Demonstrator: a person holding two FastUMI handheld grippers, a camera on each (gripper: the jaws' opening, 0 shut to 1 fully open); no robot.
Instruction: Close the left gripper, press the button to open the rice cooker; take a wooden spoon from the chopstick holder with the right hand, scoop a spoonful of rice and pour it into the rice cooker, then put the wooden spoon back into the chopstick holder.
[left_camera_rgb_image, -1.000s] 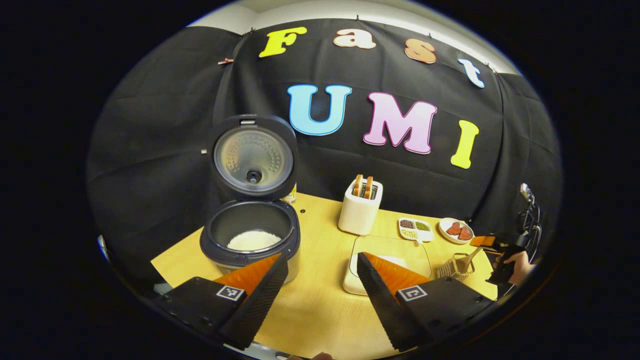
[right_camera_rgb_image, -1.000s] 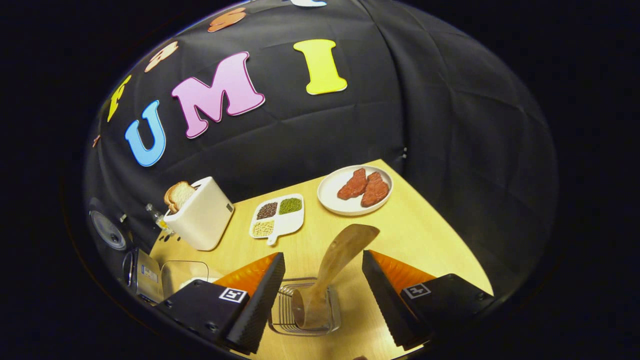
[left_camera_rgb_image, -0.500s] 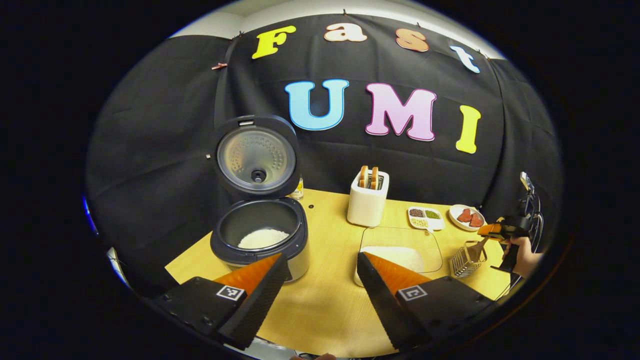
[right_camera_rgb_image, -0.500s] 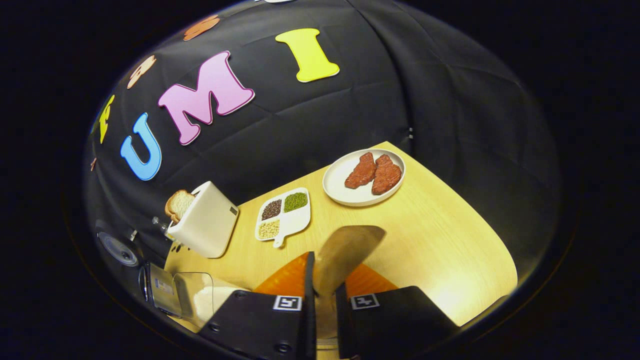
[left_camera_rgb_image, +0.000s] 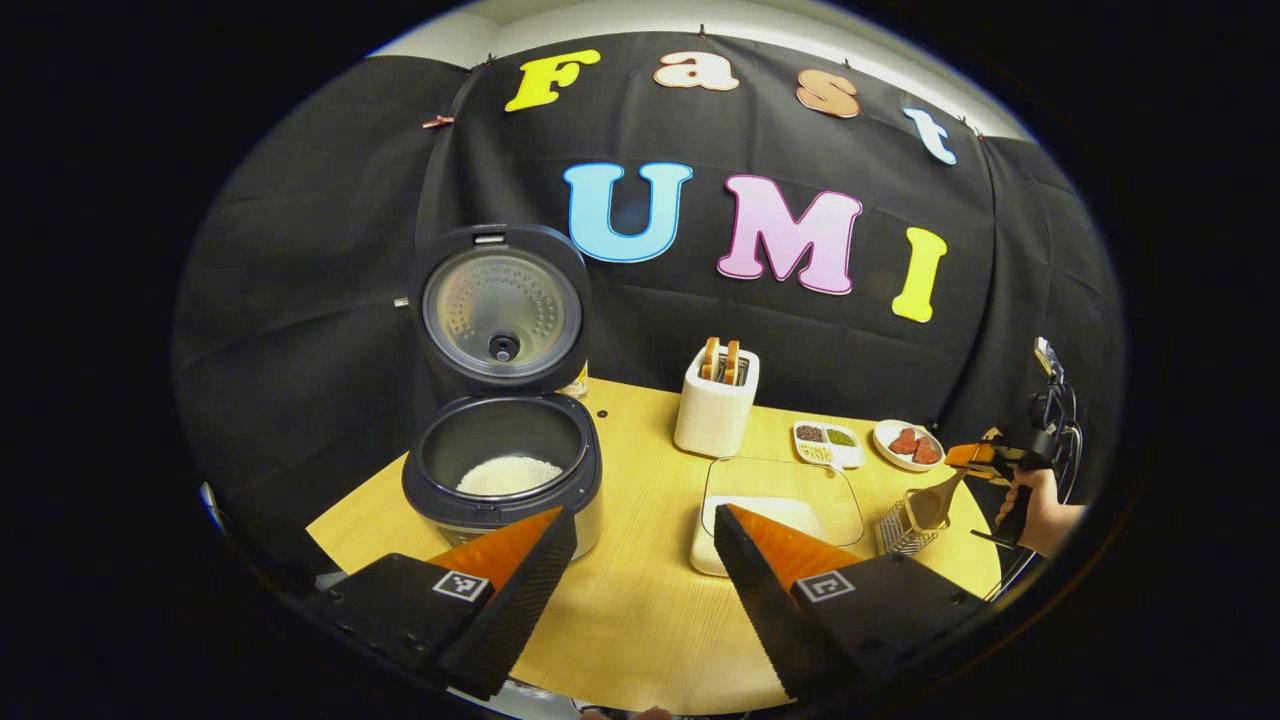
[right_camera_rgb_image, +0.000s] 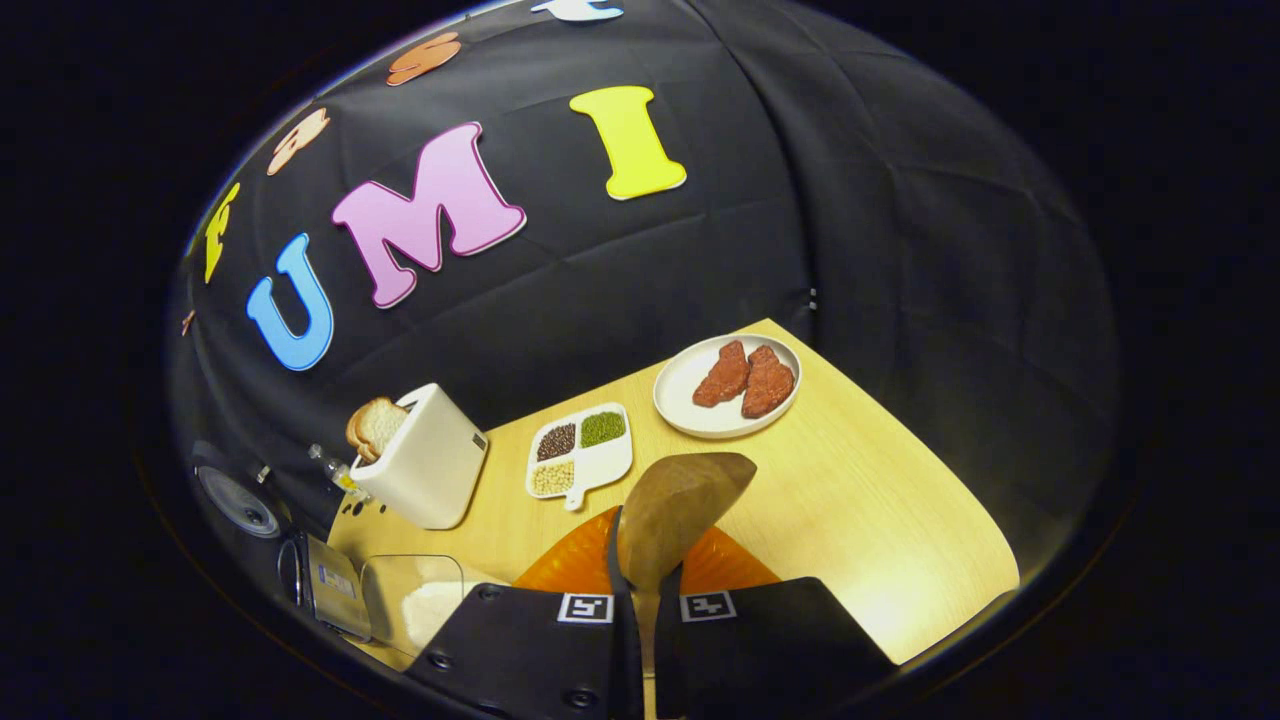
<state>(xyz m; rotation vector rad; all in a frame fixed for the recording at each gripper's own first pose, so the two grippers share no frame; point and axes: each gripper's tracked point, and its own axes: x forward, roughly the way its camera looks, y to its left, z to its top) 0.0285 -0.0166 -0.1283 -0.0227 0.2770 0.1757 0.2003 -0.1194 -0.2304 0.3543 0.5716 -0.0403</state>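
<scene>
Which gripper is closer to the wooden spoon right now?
Right. The right gripper is shut on the wooden spoon. The left gripper hangs open near the rice cooker, well away from it.

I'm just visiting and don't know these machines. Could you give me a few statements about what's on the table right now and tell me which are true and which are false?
1. The rice cooker has its lid up. True.
2. The right gripper is open and holds nothing. False: it is shut on the wooden spoon.
3. The toaster has bread slices in it. True.
4. The round plate is bare. False: two reddish pieces of meat lie on it.
5. The left gripper has its fingers spread apart. True.
</scene>
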